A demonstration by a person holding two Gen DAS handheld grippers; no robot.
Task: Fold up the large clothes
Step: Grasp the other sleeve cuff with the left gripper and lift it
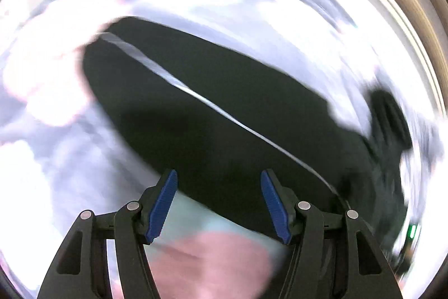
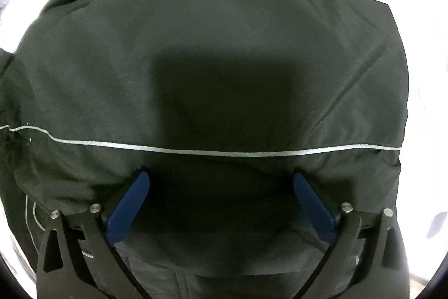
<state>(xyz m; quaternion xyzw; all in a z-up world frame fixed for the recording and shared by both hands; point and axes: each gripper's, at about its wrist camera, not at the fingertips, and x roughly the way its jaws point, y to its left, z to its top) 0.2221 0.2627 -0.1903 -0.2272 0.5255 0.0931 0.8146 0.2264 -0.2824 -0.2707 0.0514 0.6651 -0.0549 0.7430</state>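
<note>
A large black jacket (image 2: 224, 60) with a thin reflective stripe (image 2: 224, 152) lies spread on a pale surface and fills the right wrist view. My right gripper (image 2: 221, 175) points straight down at it, jaws wide open, blue pads (image 2: 128, 209) at the fabric just below the stripe and gripping nothing. In the blurred left wrist view the same jacket (image 1: 224, 102) lies ahead with its stripe (image 1: 196, 97) running diagonally. My left gripper (image 1: 219, 175) hovers over the jacket's near edge, open, with nothing between its pads.
A pale patterned bed cover (image 1: 56, 159) surrounds the jacket, with a pink and teal patch (image 1: 212, 251) under the left gripper. A wooden edge (image 1: 414, 4) runs along the upper right. A dark blurred shape (image 1: 389, 116) sits at the jacket's right end. White cover (image 2: 428, 74) shows right of the jacket.
</note>
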